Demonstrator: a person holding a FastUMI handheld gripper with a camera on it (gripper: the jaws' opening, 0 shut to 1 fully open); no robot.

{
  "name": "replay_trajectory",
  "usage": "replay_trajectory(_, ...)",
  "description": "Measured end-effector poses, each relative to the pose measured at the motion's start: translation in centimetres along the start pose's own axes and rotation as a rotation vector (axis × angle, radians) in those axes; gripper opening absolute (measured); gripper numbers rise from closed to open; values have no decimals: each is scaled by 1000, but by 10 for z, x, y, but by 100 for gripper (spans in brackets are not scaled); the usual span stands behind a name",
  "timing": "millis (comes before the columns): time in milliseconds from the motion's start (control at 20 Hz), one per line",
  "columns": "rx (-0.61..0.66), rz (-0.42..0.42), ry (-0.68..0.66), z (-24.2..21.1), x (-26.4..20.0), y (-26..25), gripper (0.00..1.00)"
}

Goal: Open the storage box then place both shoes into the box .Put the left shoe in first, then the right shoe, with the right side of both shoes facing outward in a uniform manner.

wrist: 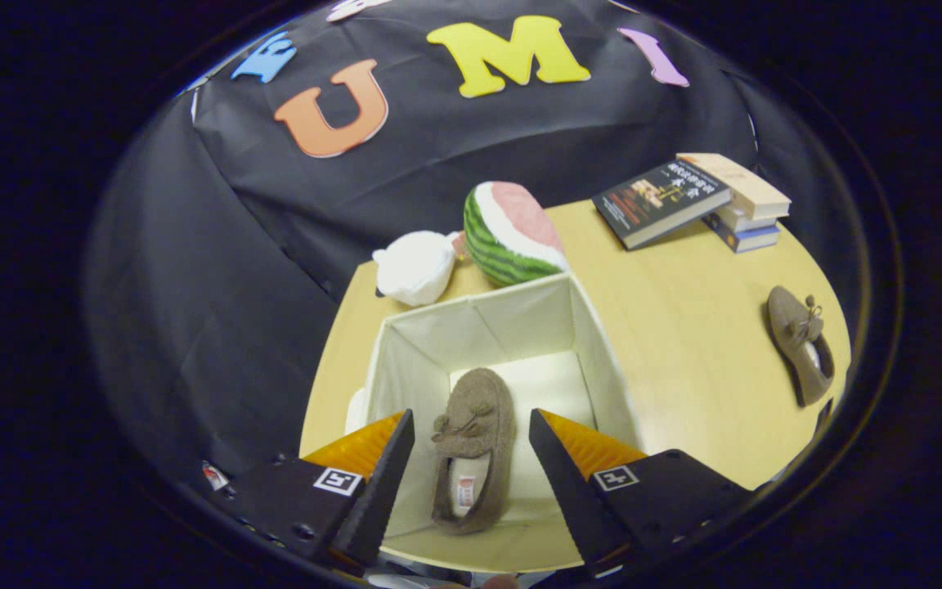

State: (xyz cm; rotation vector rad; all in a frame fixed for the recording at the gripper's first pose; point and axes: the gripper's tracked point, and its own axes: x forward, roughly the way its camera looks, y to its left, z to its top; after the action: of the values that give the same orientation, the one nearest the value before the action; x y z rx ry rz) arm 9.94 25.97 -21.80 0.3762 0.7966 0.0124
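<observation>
From the gripper view we are looking down over the open storage box [405, 360], a cream fabric cube with its top wide open, sitting on the pale wooden table [684, 343]. The gripper [471, 458] hangs above the box with its jaws spread wide apart, nothing pinched, both black fingers [381, 483] clear of the fabric walls. And there, down on the box floor, framed right between the two fingers, lies one brown shoe [471, 450]: a soft loafer with a little bow on its toe, toe pointing away from the gripper, heel opening toward it, sole down. It sits left of the middle of the box floor, leaving bare cream floor on the right. The fingers do not touch it; released, plainly. Out on the table, well apart from the box and off to the right, rests the second brown shoe [800, 343], same bow, lying near the table's edge with its toe pointing away. Beyond the box, just behind its far wall, a watermelon-slice toy [512, 233] stands next to a white plush toy [415, 266]. Further right at the back, a stack of books [745, 213] carries a dark-covered book [659, 200] leaning against it.
</observation>
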Motion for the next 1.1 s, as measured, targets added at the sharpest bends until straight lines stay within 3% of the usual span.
replay_trajectory(250,-103,-42,-201,62,-68,-52,91)
replay_trajectory(500,-117,-160,-290,91,-106,-165,96)
replay_trajectory(800,-116,-267,-278,98,-131,-309,96)
replay_trajectory(1100,-108,-343,-126,62,-109,-439,96)
